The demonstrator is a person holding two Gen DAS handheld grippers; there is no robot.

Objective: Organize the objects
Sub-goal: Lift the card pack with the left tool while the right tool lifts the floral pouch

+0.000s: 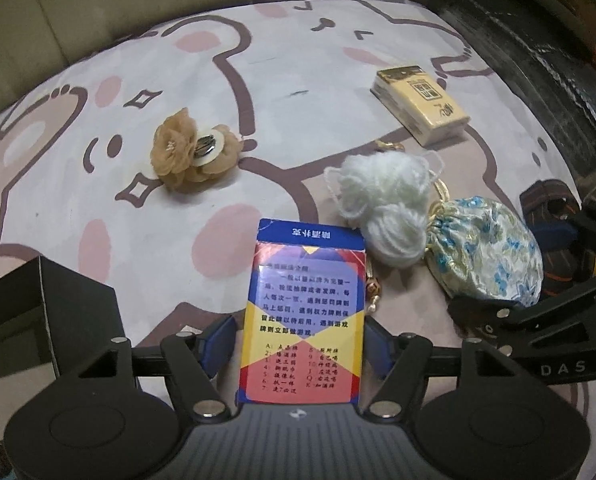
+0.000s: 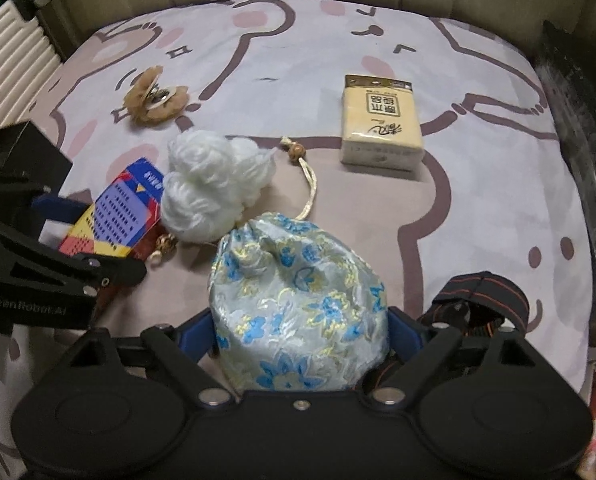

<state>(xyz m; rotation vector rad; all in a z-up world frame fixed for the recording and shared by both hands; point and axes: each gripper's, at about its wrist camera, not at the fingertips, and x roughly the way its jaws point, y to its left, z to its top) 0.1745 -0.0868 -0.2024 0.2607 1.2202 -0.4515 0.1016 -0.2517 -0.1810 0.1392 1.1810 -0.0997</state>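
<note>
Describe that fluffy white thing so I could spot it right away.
Start at the bear-print blanket covering the bed. Near its middle, the white yarn bundle sits between the card box and the blue floral pouch. It is the only plain white, woolly item there.

Left hand-held gripper (image 1: 300, 340) sits low and level, pointing forward, with its two blue-padded fingers (image 1: 217, 342) closed in on both long edges of a card box (image 1: 304, 312), so it's clamped on it. Right hand-held gripper (image 2: 300, 334) is in much the same low pose just beside it on the right, its blue pads (image 2: 406, 334) pressed against the two sides of a floral drawstring pouch (image 2: 298, 300). In each wrist view the other gripper's black body pokes in from the side, angled inward, so the two are close together.
</note>
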